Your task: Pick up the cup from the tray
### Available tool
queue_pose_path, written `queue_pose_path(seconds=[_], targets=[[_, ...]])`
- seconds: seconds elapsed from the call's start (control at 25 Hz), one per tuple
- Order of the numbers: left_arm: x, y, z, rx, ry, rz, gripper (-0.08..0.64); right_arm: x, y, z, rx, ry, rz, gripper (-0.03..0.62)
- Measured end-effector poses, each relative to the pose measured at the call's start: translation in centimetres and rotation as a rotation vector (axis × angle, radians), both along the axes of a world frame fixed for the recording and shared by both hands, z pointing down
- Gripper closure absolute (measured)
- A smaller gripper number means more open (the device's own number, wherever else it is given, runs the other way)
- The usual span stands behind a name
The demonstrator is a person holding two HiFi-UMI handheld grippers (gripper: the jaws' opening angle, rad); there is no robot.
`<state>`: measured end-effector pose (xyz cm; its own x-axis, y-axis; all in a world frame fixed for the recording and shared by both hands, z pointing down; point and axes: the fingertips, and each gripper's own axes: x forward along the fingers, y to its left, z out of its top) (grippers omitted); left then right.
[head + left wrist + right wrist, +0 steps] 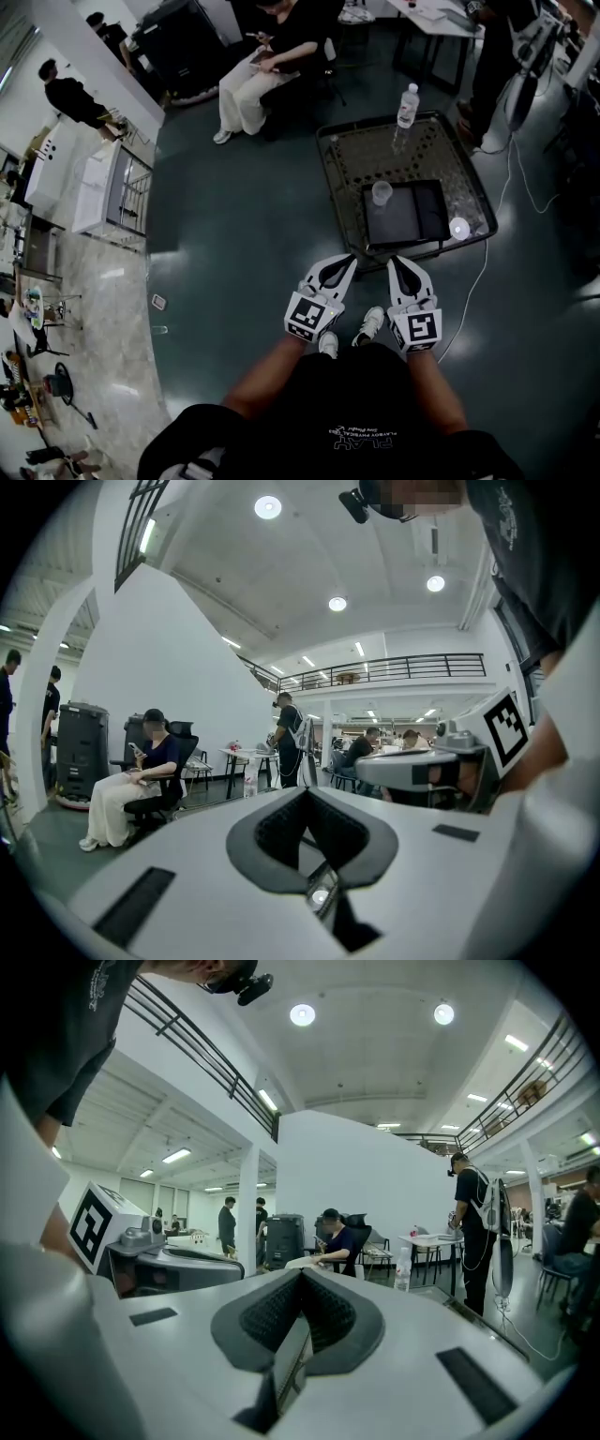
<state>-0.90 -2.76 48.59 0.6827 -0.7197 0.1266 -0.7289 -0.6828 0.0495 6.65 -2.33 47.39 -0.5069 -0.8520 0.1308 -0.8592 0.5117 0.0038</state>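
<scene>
The left claw (305, 791) has its grey padded jaws pressed together with nothing between them. The right claw (301, 1275) is the same, closed tight and empty. In the head view both are held low, close to the person's body. The left claw (344, 260) and the right claw (397, 262) point forward at the near edge of the low, mesh-topped bench (335, 167), and neither reaches over it.

On the bench just beyond them lies the dark rectangular tray (422, 220). The small clear plastic cup (382, 193) stands upright in its far left corner, well apart from both claws. A clear plastic water bottle (407, 105) stands at the bench's far side. A small white round object (459, 228) sits just beside the tray's right edge.

The task looks to be at its very start, with the approach not yet begun. The next move calls for one claw to spread its jaws, travel forward over the tray's near rim and come down with one jaw on each side of the cup. A light squeeze seems wise, since thin plastic would probably buckle.
</scene>
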Motion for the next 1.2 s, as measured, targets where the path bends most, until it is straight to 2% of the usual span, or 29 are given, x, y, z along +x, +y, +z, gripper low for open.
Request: queue_pose_path(seconds=[0.36, 0.68, 0.96, 1.2], targets=[[1.9, -4.6, 0.3, -0.026, -0.003, -0.067, 0.551, 2.6, -4.5, 0.4, -0.013, 0.007, -0.049, 0.583], [3.5, -6.1, 0.3, -0.030, -0.027, -0.111, 0.551, 4.9, -6.7, 0.8, -0.004, -0.006, -0.079, 0.583], [3.2, -6.8, -0.1, -0.028, -0.042, -0.176, 0.552, 5.0, -7.6, 0.7, 0.001, -0.029, -0.127, 0.583], [2.5, -8.5, -0.3, -0.014, -0.045, -0.189, 0.551, 4.2, -9.3, 1.0, 0.011, -0.039, -0.136, 0.583]])
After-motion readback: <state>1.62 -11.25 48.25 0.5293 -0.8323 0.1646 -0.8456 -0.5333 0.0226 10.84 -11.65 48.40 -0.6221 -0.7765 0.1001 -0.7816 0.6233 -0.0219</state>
